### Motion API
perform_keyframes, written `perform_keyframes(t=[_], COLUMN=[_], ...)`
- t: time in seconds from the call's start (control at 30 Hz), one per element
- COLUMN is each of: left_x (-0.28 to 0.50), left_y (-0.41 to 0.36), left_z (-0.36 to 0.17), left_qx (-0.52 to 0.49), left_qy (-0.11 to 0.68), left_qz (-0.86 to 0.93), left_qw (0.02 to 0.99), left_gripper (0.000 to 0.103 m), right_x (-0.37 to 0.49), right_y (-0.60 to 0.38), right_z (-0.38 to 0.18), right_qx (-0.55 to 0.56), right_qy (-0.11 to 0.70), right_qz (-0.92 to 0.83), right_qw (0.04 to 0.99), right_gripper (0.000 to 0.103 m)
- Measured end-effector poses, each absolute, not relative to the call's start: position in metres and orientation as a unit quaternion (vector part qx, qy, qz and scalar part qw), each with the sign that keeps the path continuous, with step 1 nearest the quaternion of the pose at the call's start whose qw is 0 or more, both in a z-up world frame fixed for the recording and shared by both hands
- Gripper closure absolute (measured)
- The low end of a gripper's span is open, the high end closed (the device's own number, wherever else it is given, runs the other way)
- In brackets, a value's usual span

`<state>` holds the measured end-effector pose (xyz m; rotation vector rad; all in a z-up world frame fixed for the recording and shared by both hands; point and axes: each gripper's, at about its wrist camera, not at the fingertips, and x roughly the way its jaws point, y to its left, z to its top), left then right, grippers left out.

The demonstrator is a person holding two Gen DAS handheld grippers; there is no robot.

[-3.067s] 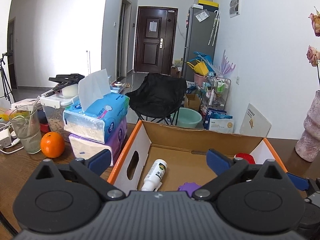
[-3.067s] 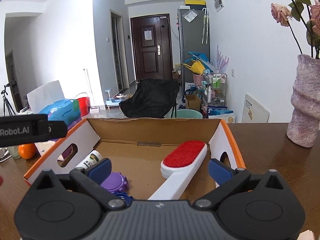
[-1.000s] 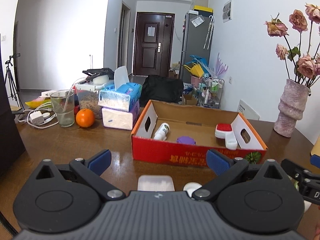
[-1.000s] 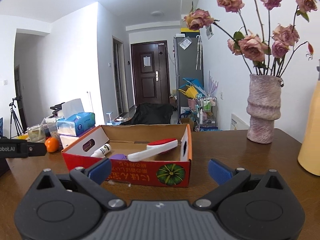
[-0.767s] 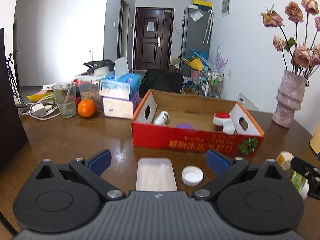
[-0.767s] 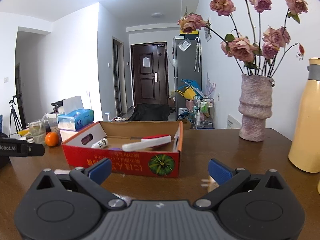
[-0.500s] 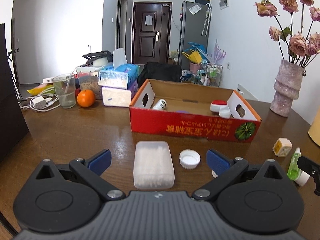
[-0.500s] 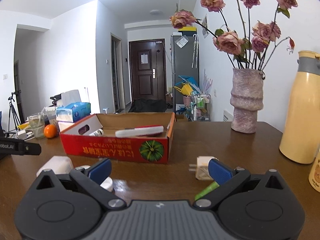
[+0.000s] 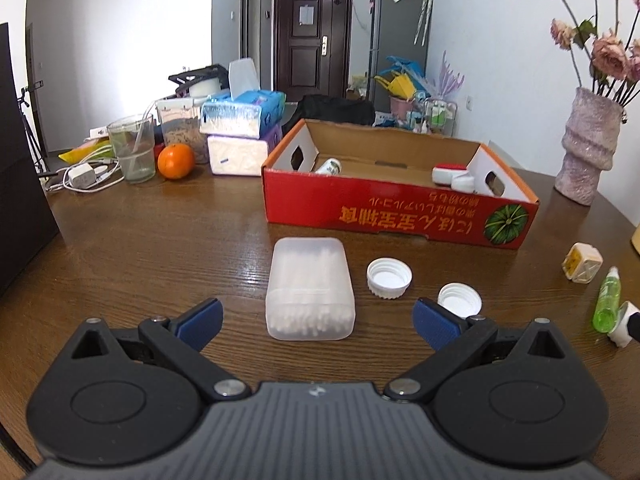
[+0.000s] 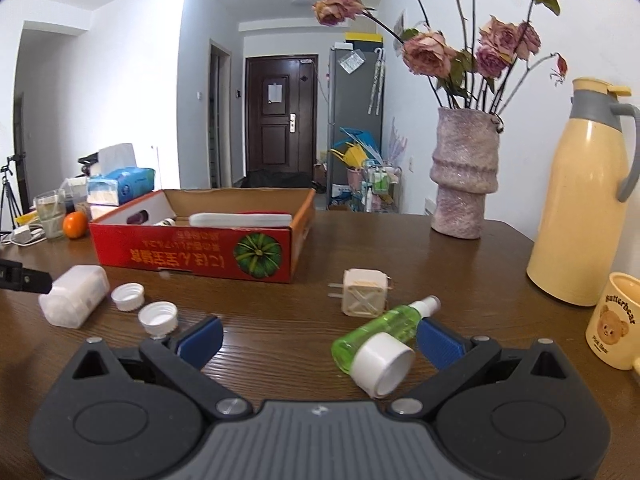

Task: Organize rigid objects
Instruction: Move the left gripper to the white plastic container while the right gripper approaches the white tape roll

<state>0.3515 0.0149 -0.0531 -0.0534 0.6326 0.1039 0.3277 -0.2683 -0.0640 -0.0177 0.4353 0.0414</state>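
A red cardboard box (image 9: 396,216) (image 10: 192,254) stands on the wooden table, holding a white bottle (image 9: 329,167) and a red-and-white lint brush (image 9: 450,175). My left gripper (image 9: 316,324) is open and empty, just behind a clear cotton-swab box (image 9: 309,286) (image 10: 75,301). Two white caps (image 9: 389,278) (image 9: 459,300) lie to its right. My right gripper (image 10: 320,340) is open and empty, with a green spray bottle (image 10: 384,330) and its white cap (image 10: 382,364) lying between the fingers. A cream plug adapter (image 10: 365,292) (image 9: 582,262) sits beyond.
Tissue packs (image 9: 244,136), an orange (image 9: 175,161), a glass (image 9: 132,148) and chargers stand at the far left. A pink vase (image 10: 466,184) with roses, a yellow thermos (image 10: 580,216) and a bear mug (image 10: 614,326) stand at the right.
Both grippers have pulled back from over the box towards the table's near side and lowered. The loose items in front of the box have come into view.
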Motion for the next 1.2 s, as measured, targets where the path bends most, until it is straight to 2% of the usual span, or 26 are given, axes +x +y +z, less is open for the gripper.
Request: perform_keyframes(t=[0.73,0.83,0.87,0.9,0.93,1.2], left_x=[0.424,0.432,0.435,0.437,0.439,0.44], left_y=[0.026,0.026,0.027,0.028,0.029,0.034], left_z=[-0.092,-0.097,-0.098,-0.1,-0.102,-0.1], left_qx=[-0.021,-0.023,-0.025,-0.028,-0.033,-0.036], left_qy=[0.36,0.367,0.37,0.374,0.378,0.371], left_qz=[0.094,0.096,0.096,0.092,0.085,0.085], left_qw=[0.928,0.925,0.924,0.922,0.921,0.924], left_gripper=[0.001,0.013,0.02,0.031,0.036,0.036], right_x=[0.356,0.358,0.36,0.361,0.362,0.366], right_y=[-0.287,-0.289,-0.291,-0.292,-0.293,-0.299], right_z=[-0.086,-0.089,-0.091,-0.091,-0.092,-0.097], right_qx=[0.009,0.012,0.014,0.016,0.018,0.028], right_qy=[0.249,0.251,0.253,0.255,0.257,0.26], right_qz=[-0.02,-0.027,-0.033,-0.036,-0.039,-0.052], right_qw=[0.968,0.967,0.967,0.966,0.965,0.964], right_gripper=[0.0,0.0,0.0,0.0,0.001,0.004])
